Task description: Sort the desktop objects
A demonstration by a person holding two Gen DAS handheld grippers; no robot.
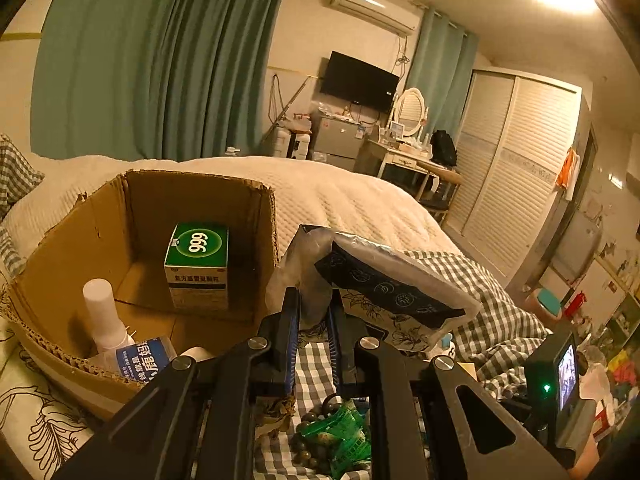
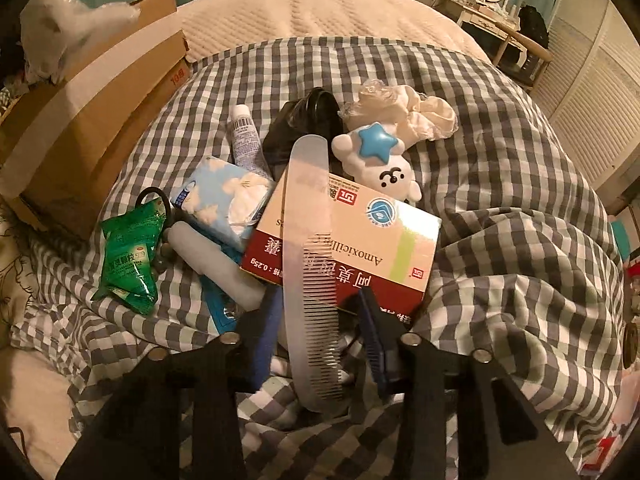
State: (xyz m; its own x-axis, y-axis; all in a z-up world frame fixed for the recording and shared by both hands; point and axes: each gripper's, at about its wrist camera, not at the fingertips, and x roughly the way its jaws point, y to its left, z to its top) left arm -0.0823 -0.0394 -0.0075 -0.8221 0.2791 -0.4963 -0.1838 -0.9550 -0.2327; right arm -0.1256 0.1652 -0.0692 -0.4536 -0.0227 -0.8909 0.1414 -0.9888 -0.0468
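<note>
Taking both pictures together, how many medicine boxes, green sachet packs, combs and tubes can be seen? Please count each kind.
Medicine boxes: 2 (green 999 box, Amoxicillin box)
Green sachet packs: 1
Combs: 1
Tubes: 1
Total: 5

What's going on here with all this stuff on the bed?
A person with a gripper in each hand is sorting bits and pieces into a cardboard box. The left gripper holds a clear plastic packet beside the box, which already holds a green medicine box. The right gripper straddles a translucent comb lying across an Amoxicillin box.
</note>
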